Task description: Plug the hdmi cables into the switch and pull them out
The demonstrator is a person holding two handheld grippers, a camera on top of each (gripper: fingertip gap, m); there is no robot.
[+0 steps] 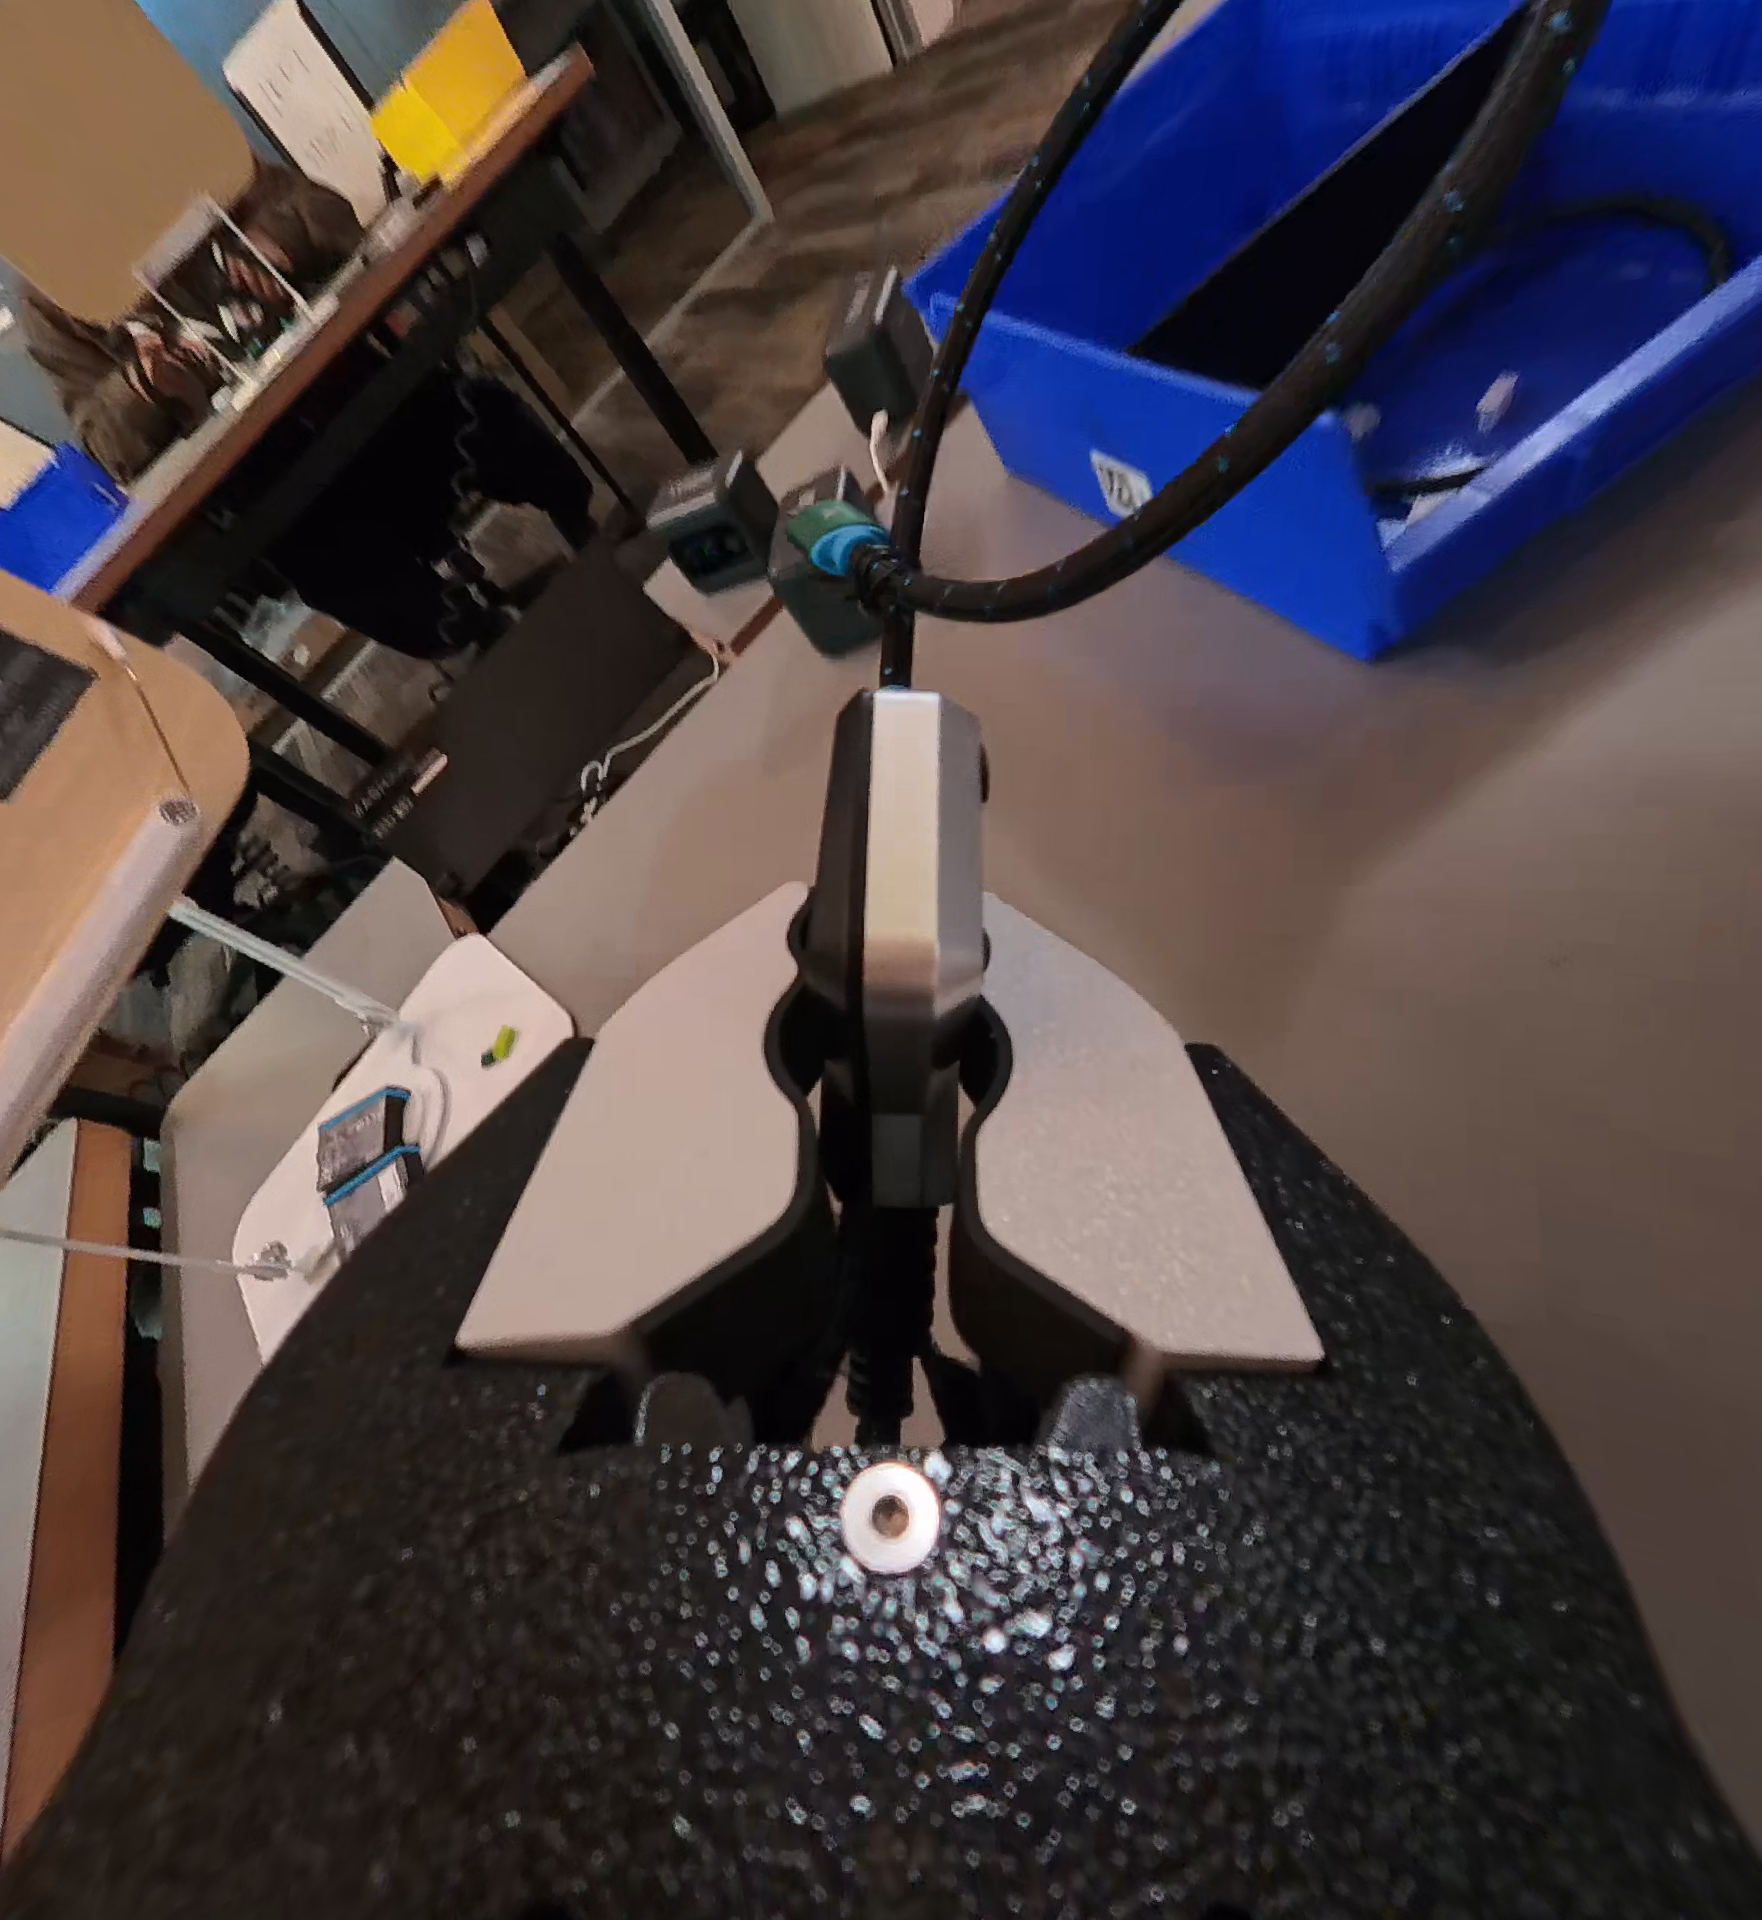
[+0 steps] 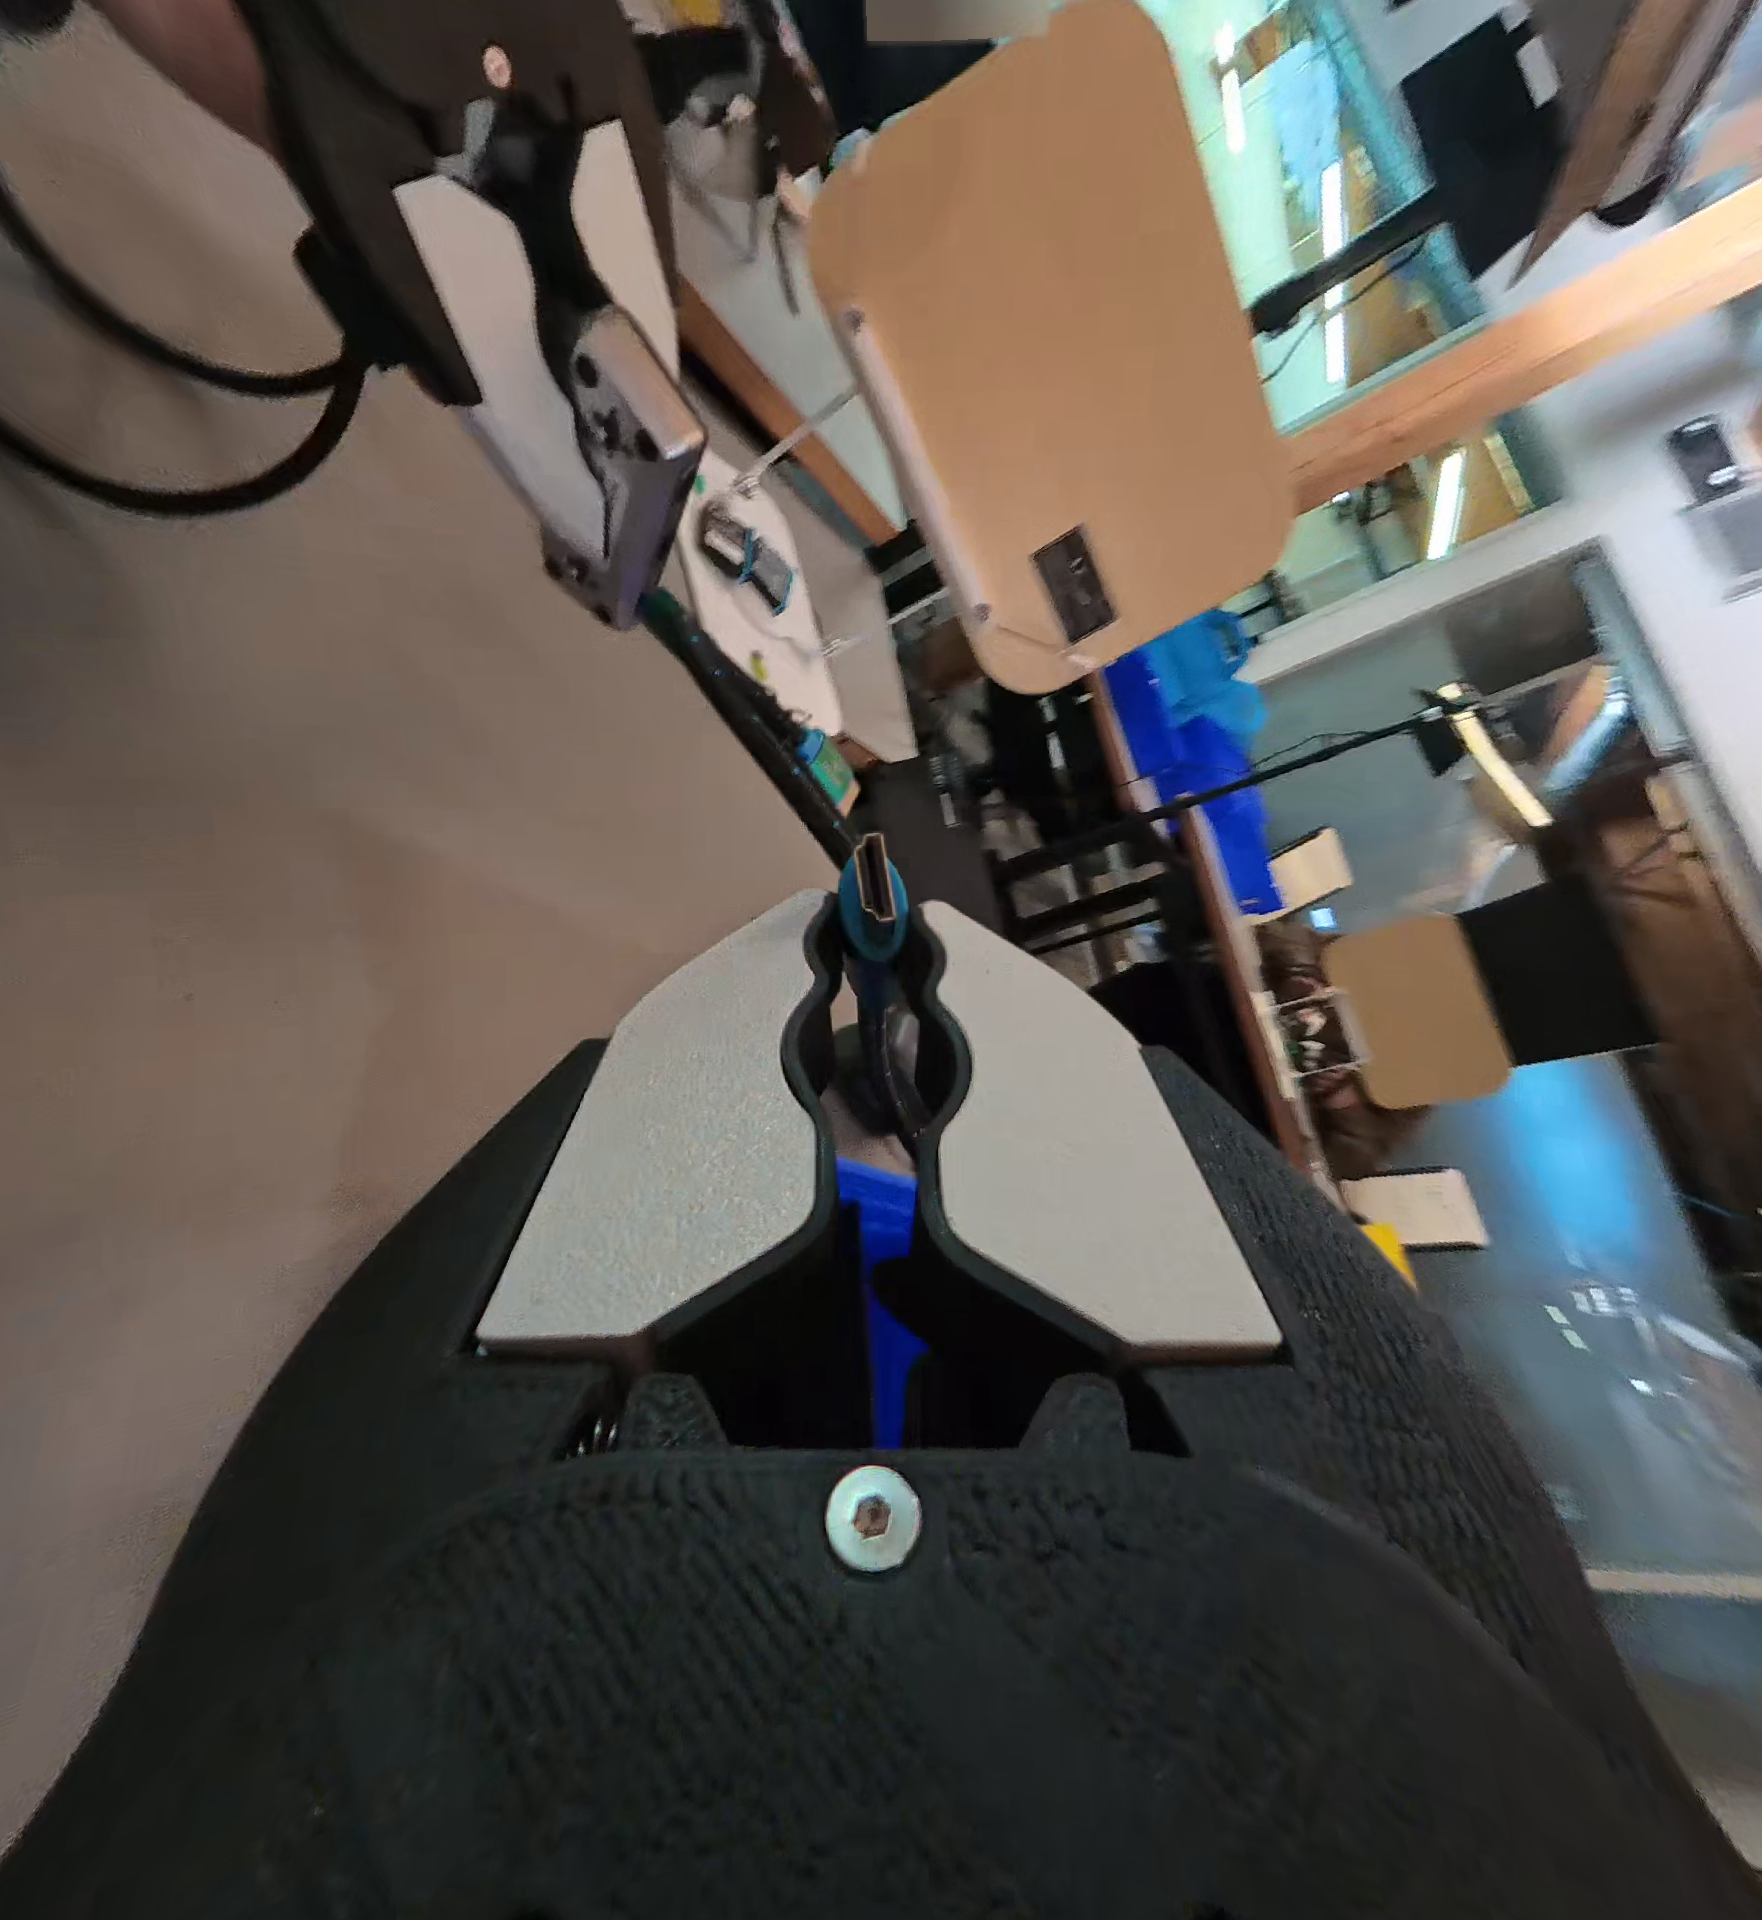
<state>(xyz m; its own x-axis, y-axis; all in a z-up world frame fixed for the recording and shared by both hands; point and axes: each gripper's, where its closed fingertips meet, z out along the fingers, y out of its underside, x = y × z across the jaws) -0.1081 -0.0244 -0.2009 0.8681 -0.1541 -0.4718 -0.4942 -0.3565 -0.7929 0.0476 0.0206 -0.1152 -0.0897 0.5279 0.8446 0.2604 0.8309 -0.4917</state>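
Left gripper is closed on a silver and black adapter box, both pads pressed to its sides, the box standing out past the fingertips above the grey table. A black braided cable runs from the box's far end and loops up over a blue bin at the table's far right. Right gripper is closed on the cable's blue plug, its metal end pointing forward past the fingertips. Small black chargers sit by the table's far edge.
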